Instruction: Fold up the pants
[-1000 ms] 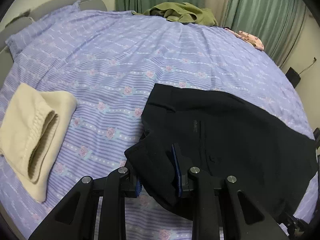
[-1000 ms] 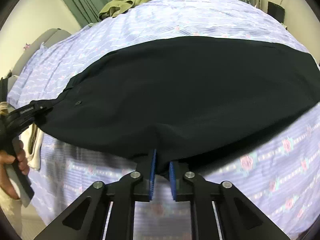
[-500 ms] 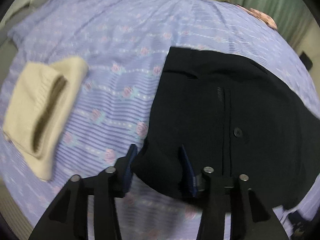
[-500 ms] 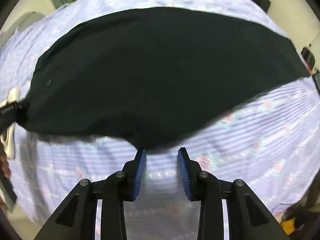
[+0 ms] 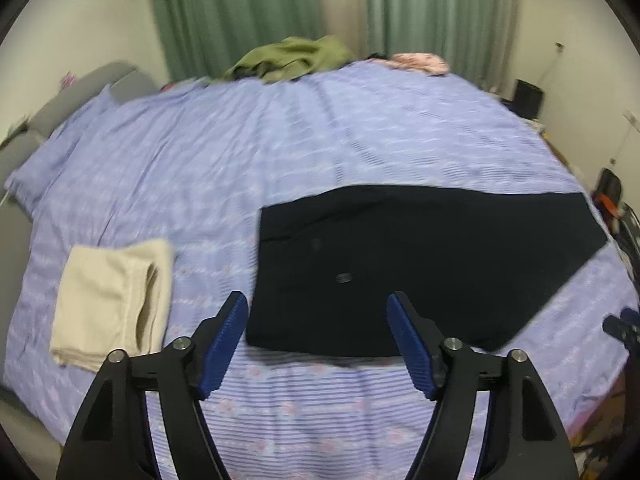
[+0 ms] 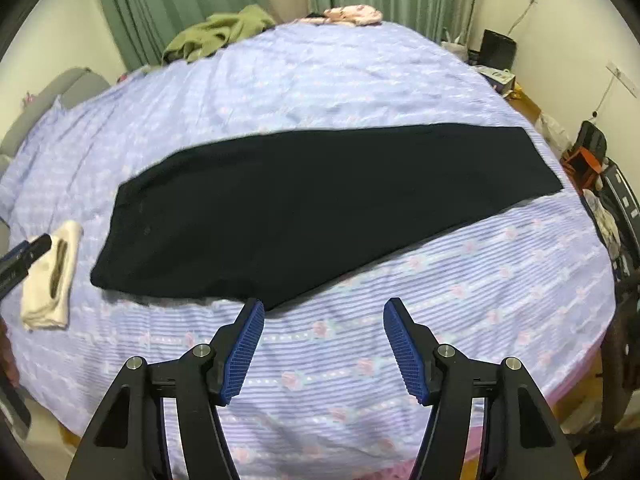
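Observation:
The black pants (image 5: 420, 264) lie flat on the purple flowered bedsheet (image 5: 280, 140), folded lengthwise with one leg over the other, waist to the left and hems to the right. They also show in the right wrist view (image 6: 320, 204). My left gripper (image 5: 318, 338) is open and empty, raised above the waist end. My right gripper (image 6: 324, 344) is open and empty, raised near the pants' near edge at the crotch. The left gripper's tip (image 6: 24, 256) shows at the left edge of the right wrist view.
A folded cream garment (image 5: 112, 300) lies left of the pants, also in the right wrist view (image 6: 50, 276). A green garment (image 5: 292, 58) and a pink one (image 5: 420, 62) lie at the bed's far edge by green curtains. Bags and clutter (image 6: 592, 164) stand right of the bed.
Both grippers opened and let go of the pants, then pulled up and back. The pants now lie flat on the sheet.

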`<state>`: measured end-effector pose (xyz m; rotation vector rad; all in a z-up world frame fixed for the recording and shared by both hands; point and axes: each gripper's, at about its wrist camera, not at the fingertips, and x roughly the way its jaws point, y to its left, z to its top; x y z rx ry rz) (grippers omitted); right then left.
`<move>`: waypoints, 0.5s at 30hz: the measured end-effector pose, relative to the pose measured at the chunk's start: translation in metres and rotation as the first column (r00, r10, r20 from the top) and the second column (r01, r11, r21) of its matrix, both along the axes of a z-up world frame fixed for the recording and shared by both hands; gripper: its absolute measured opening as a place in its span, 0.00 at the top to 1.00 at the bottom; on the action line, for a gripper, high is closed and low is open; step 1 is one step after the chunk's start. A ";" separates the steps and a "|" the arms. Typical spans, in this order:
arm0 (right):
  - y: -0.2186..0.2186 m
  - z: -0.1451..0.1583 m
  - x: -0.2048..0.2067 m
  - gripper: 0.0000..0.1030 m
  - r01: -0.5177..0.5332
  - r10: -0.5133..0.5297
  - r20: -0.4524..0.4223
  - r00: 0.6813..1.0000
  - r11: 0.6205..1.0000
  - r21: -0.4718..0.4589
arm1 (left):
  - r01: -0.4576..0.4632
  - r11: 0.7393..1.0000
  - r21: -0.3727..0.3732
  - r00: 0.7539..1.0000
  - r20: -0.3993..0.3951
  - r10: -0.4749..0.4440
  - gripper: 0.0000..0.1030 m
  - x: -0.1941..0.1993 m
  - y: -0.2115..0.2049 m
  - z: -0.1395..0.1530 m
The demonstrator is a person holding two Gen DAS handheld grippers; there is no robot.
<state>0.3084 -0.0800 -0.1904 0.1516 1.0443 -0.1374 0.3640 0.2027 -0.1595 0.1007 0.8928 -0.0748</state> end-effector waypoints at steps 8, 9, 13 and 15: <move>-0.083 0.035 -0.017 0.32 0.022 -0.025 0.061 0.998 0.999 0.045 | 0.013 0.997 -0.070 0.997 0.074 -0.008 0.19 -0.018 -0.090 0.035; -0.093 0.032 -0.015 0.32 0.019 -0.022 0.061 0.998 0.999 0.040 | 0.017 0.998 -0.067 0.997 0.080 -0.012 0.19 -0.019 -0.106 0.036; -0.147 0.018 -0.001 0.32 -0.018 0.015 0.065 0.998 0.999 0.046 | 0.014 0.999 -0.039 0.996 0.091 -0.010 0.19 -0.023 -0.170 0.031; -0.178 0.011 0.008 0.32 -0.033 0.031 0.059 0.998 0.999 0.039 | 0.007 0.999 -0.044 0.996 0.090 -0.004 0.19 -0.024 -0.203 0.026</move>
